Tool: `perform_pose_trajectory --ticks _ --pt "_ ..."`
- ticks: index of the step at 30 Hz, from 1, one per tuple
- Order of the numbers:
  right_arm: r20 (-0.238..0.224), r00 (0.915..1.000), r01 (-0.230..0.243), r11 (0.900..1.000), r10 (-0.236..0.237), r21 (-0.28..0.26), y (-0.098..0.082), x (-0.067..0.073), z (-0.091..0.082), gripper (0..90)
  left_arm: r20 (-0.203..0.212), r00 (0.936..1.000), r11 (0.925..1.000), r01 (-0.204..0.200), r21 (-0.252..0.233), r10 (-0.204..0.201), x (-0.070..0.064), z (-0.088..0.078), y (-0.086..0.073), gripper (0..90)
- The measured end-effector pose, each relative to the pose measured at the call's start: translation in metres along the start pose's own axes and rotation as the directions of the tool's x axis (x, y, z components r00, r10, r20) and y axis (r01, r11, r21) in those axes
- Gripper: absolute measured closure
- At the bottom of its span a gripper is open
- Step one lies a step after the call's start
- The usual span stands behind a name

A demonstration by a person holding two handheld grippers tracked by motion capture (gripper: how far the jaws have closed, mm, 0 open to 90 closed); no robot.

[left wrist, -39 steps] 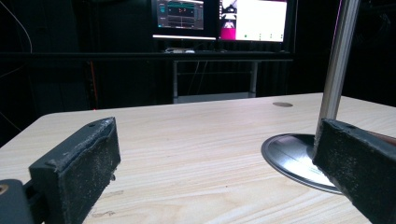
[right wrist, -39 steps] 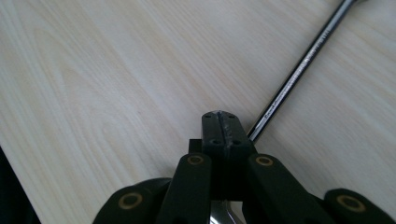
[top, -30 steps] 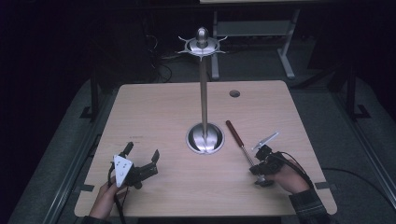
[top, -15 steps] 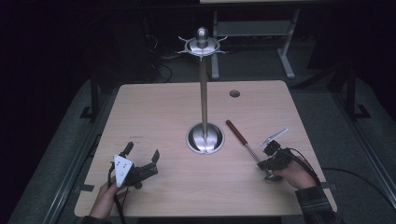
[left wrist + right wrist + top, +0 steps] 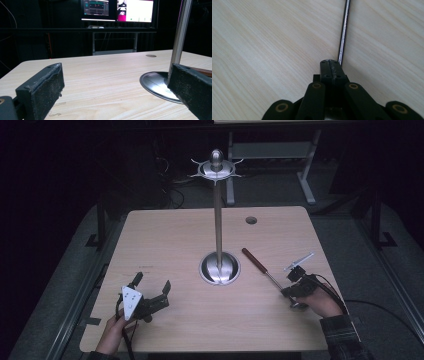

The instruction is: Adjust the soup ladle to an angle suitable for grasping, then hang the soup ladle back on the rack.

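Screwdriver (image 5: 260, 268) lies diagonally toward desk's (image 5: 165, 235) right edge, shaft beside right gripper's (image 5: 291, 291) clenched fingers; left gripper (image 5: 151, 288) released, far.

stand (image 5: 218, 265) mid-table (image 5: 165, 240), utensil (image 5: 260, 268) perhaps right

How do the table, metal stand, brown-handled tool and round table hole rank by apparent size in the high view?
1. Table, by far the largest.
2. Stand; its top is nearer the camera, so it may look oversized.
3. Tool, partly covered at its near end by the right hand-held gripper.
4. Hole, smallest.
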State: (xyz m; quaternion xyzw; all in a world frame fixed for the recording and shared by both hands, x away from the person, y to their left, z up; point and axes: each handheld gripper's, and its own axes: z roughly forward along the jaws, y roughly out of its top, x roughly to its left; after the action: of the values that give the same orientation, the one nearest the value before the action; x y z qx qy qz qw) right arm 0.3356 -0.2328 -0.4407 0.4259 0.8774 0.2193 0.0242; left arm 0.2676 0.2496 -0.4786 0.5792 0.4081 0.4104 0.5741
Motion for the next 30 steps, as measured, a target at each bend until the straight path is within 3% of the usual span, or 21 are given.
perform_pose_trajectory --ticks 7,13,21,30 --pt "-0.025 0.9997 -0.003 1.0 0.002 -0.028 0.003 -0.001 -0.006 89.7 0.0 1.0 1.0 -0.001 0.0 0.001 0.0 0.0 0.0 0.2" --pt "-0.027 0.9995 -0.018 0.998 0.016 -0.065 0.019 -0.003 -0.012 87.0 -0.001 1.0 1.0 -0.004 0.004 0.004 0.0 0.0 0.0 0.2" --pt "-0.042 0.998 -0.049 0.996 0.046 -0.069 0.041 -0.007 -0.008 76.5 -0.001 1.0 1.0 0.0 0.0 0.0 0.0 0.0 0.0 0.2" --pt "-0.015 0.9979 -0.063 0.997 0.063 -0.048 0.069 -0.011 -0.003 68.6 -0.001 1.0 1.0 0.0 0.0 0.0 0.0 0.0 0.0 0.2"
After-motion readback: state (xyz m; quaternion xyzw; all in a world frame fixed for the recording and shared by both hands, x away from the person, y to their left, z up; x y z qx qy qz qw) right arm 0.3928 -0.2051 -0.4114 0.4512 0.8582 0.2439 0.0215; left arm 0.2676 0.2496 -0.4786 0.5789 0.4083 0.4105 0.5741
